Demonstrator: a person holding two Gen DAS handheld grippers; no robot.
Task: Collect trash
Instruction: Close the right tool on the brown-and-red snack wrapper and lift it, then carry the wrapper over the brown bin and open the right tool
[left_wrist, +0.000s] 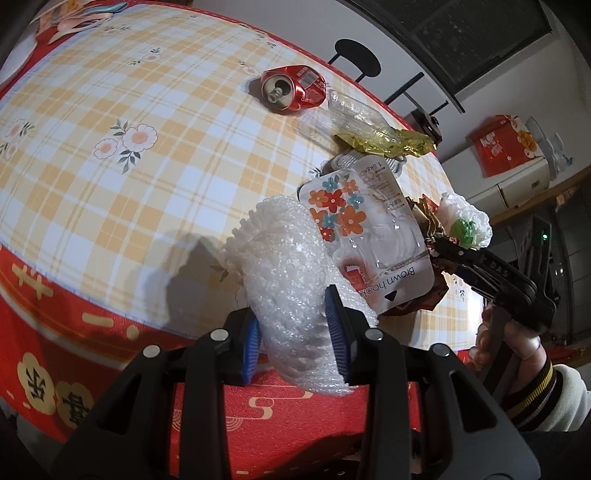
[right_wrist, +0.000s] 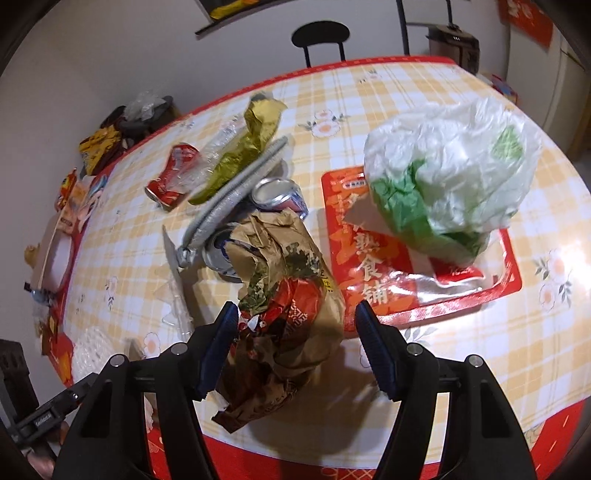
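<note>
My left gripper (left_wrist: 295, 338) is shut on a roll of white bubble wrap (left_wrist: 284, 266), held above the table's near edge. A clear "Brown hook" blister pack (left_wrist: 365, 229) lies just beyond it. My right gripper (right_wrist: 295, 350) is open and straddles a crumpled brown paper bag (right_wrist: 288, 288). Its left pad touches the bag, and a gap shows at the right pad. A white and green plastic bag (right_wrist: 443, 166) sits on a red food tray (right_wrist: 369, 266). A crushed red can (left_wrist: 293, 88) lies farther out, beside a gold foil wrapper (left_wrist: 384, 142).
The table has a yellow plaid cloth (left_wrist: 110, 166) with a red border. Two silver-blue cans (right_wrist: 277, 195) and a grey padded sleeve (right_wrist: 236, 192) lie behind the paper bag. More packets pile up at the far left edge (right_wrist: 99, 147). A black chair (right_wrist: 319, 35) stands beyond the table.
</note>
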